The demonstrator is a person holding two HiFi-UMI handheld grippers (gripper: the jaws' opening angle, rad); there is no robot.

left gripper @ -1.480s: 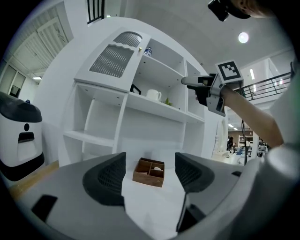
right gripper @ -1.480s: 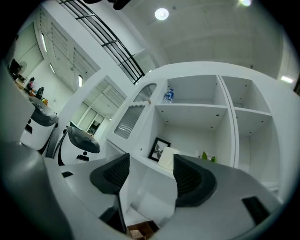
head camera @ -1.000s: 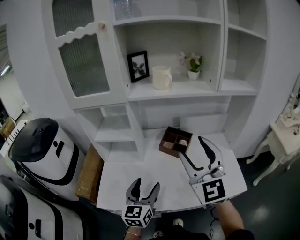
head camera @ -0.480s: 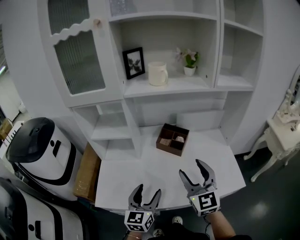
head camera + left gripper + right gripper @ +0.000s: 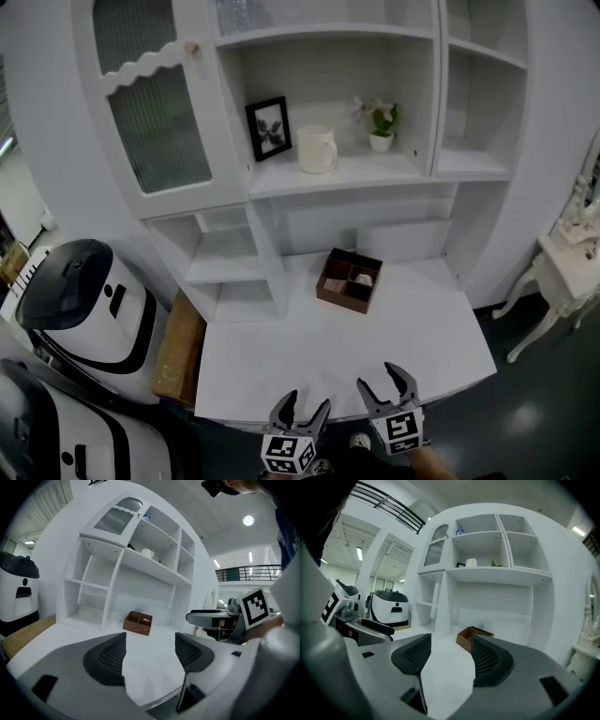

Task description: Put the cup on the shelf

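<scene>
Left gripper (image 5: 307, 400) hangs at the near edge of the table (image 5: 281, 347), jaws wide apart and empty. The cup (image 5: 316, 149) stands on the shelf (image 5: 342, 175), between picture frame (image 5: 268, 127) and potted flower (image 5: 380, 122). Right gripper (image 5: 377, 377), jaws apart and just easing inward, holds nothing.

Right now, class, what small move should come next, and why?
Probably bring both grippers to rest: the cup stands upright on the shelf beside the picture frame; the left gripper is open and empty; the right gripper has open jaws that have just been closing slightly, nothing between them.
</scene>
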